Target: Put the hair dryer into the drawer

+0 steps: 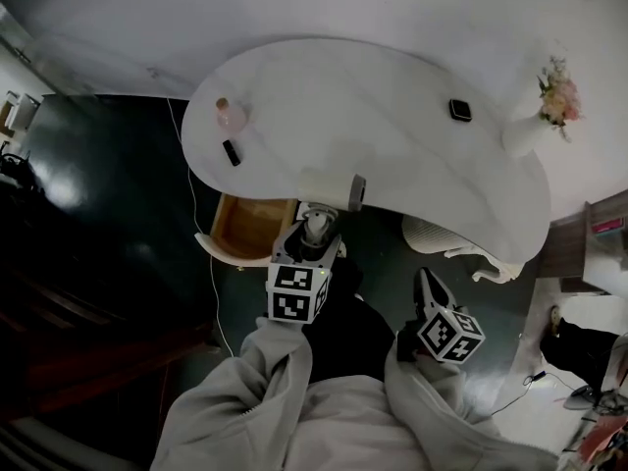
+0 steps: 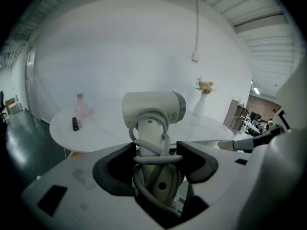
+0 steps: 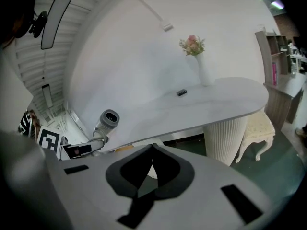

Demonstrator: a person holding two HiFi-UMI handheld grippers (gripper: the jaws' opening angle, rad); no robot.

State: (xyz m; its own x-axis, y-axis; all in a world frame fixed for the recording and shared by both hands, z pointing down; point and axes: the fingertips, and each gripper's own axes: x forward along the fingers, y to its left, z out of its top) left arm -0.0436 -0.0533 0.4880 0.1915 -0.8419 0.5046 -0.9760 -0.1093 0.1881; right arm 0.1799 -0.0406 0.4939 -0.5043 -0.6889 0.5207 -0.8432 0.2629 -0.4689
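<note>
Beneath the table edge, the drawer stood pulled out just left of the upright dryer, its handle clamped in the left gripper, jaws wide; the right gripper was closed, empty.

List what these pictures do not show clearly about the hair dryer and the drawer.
- Drawer inside: head view, partly covered by the table edge.
- Hair dryer plug: left gripper view, cord end hidden within the left tool.
- Black object on the table: too small to identify.
</note>
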